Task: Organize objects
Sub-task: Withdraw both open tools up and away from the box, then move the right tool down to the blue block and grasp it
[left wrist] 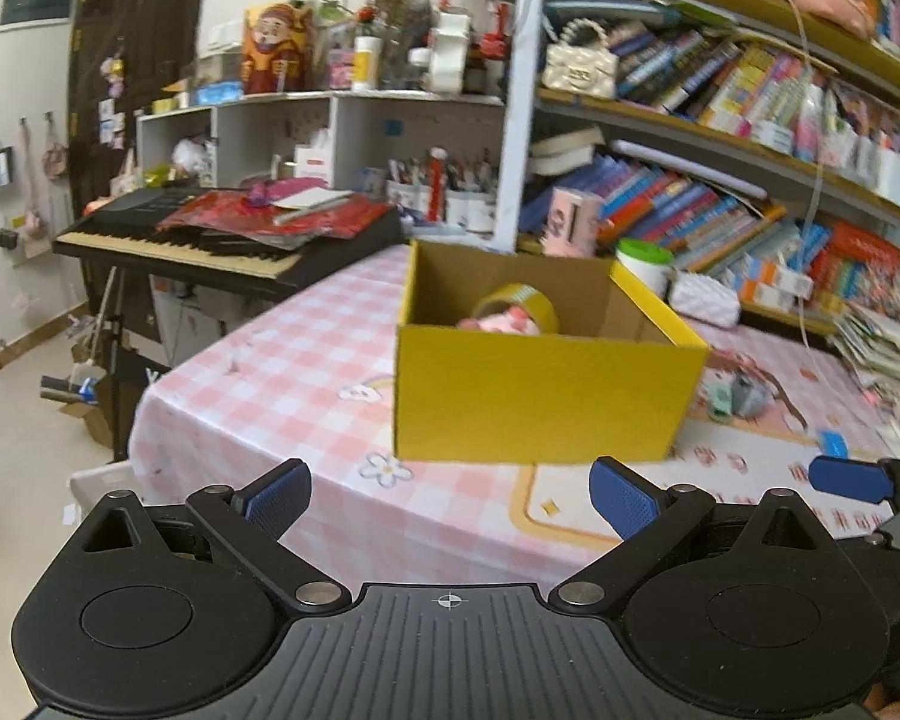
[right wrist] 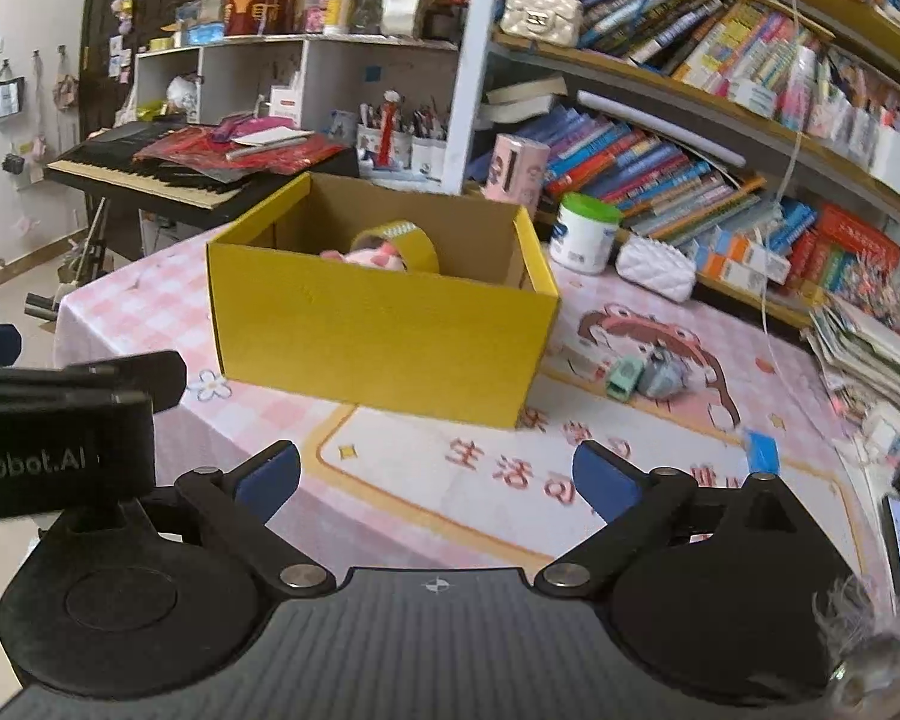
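A yellow cardboard box (left wrist: 546, 396) (right wrist: 384, 336) stands open-topped on the pink checked tablecloth (right wrist: 150, 306). Inside it lie a roll of yellowish tape (left wrist: 519, 303) (right wrist: 403, 243) and a pink plush toy (left wrist: 498, 324) (right wrist: 369, 258). To the right of the box, a small green object (right wrist: 624, 378) and a grey one (right wrist: 663, 375) rest on the cloth, with a blue bit (right wrist: 762, 450) nearer to me. My left gripper (left wrist: 450, 495) is open and empty, short of the box's front. My right gripper (right wrist: 435, 480) is open too, with nothing between its fingers, near the box's right corner.
An electric keyboard (left wrist: 210, 240) piled with red items stands left of the table. Packed bookshelves (right wrist: 720, 120) run along the back and right. A white jar with a green lid (right wrist: 585, 231), a white quilted purse (right wrist: 654, 267) and a paper stack (right wrist: 870, 354) sit nearby.
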